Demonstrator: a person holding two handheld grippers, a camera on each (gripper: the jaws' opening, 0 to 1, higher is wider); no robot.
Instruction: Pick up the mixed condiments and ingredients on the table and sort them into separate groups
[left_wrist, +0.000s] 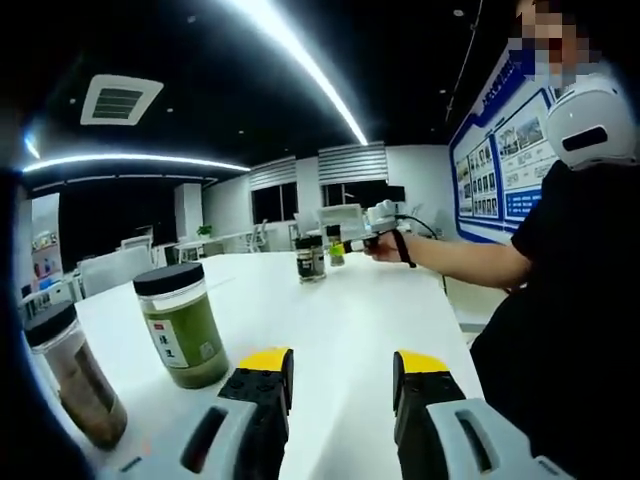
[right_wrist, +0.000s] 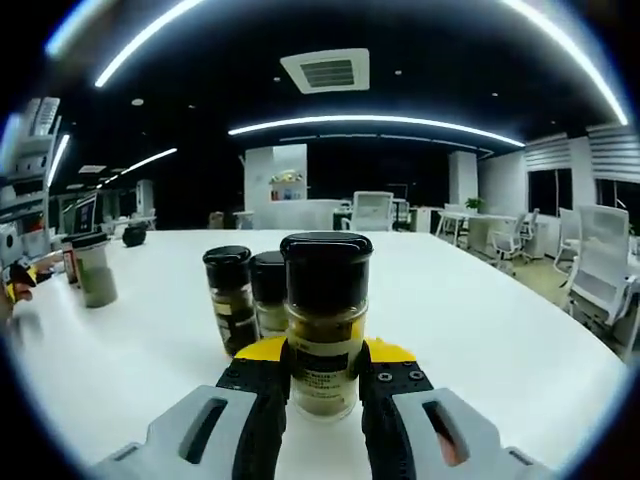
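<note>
In the left gripper view, my left gripper (left_wrist: 342, 372) is open over the white table (left_wrist: 350, 310), nothing between its yellow-tipped jaws. A large green-powder jar (left_wrist: 182, 325) stands just left of it, and a brown-filled jar (left_wrist: 75, 378) farther left. Across the table, the right gripper (left_wrist: 368, 241) holds a small spice jar (left_wrist: 336, 249) next to a dark-lidded small jar (left_wrist: 310, 259). In the right gripper view, my right gripper (right_wrist: 325, 352) is shut on that black-lidded spice jar (right_wrist: 325, 320), upright on the table. Two small jars (right_wrist: 229, 295) (right_wrist: 268, 290) stand right behind it.
The person's torso and outstretched arm (left_wrist: 470, 262) fill the right of the left gripper view. The two big jars (right_wrist: 95, 268) stand far left in the right gripper view. Office chairs (right_wrist: 600, 260) and desks surround the table's edge (right_wrist: 560, 340); a blue notice board (left_wrist: 500, 170) hangs on the wall.
</note>
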